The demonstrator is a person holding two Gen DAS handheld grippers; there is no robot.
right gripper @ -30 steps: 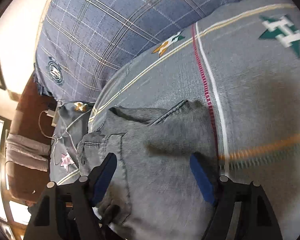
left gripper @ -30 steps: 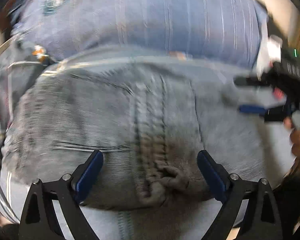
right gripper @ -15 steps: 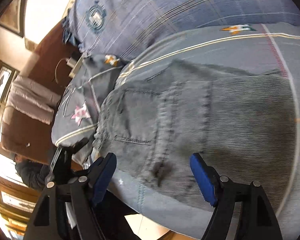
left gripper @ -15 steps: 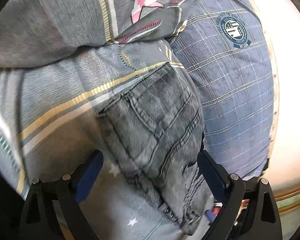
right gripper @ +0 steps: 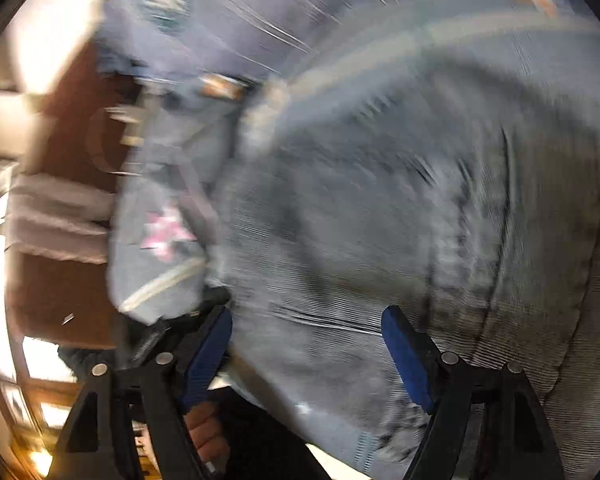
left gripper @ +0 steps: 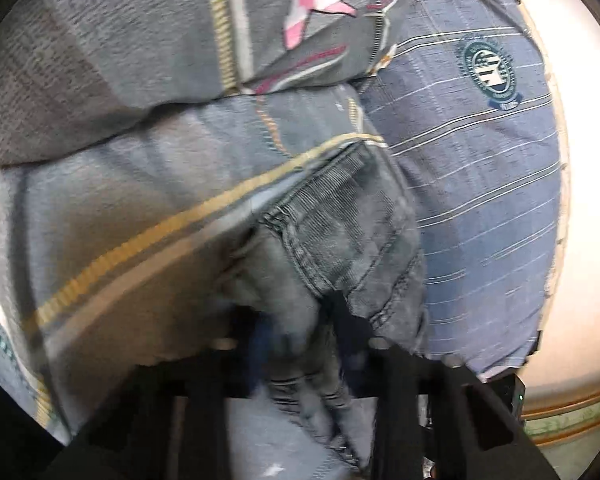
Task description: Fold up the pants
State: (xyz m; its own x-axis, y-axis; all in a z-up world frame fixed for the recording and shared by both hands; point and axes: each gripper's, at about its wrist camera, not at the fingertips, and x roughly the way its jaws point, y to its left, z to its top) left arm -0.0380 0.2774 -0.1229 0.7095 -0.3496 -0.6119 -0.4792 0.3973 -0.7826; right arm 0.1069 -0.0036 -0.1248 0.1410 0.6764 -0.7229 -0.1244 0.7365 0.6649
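grey jeans [left gripper: 339,240] bunched on striped bedspread [left gripper: 120,220], beside blue plaid pillow [left gripper: 479,200], star-print pillow [left gripper: 180,32] behind. left gripper [left gripper: 300,344] blurred, jaws drawn close, seemingly pinching denim edge, likely to lift for fold. right gripper [right gripper: 307,352] spread, nothing between pads, hovering over denim; cloth under jaws, not within them. heavy blur in right view.

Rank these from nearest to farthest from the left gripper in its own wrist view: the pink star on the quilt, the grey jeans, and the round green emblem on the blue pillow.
1. Grey jeans: bunched between the left gripper jaws, bottom centre.
2. Round green emblem: upper right, on the blue pillow.
3. Pink star: top centre, on the quilt. Too close to call against the emblem.
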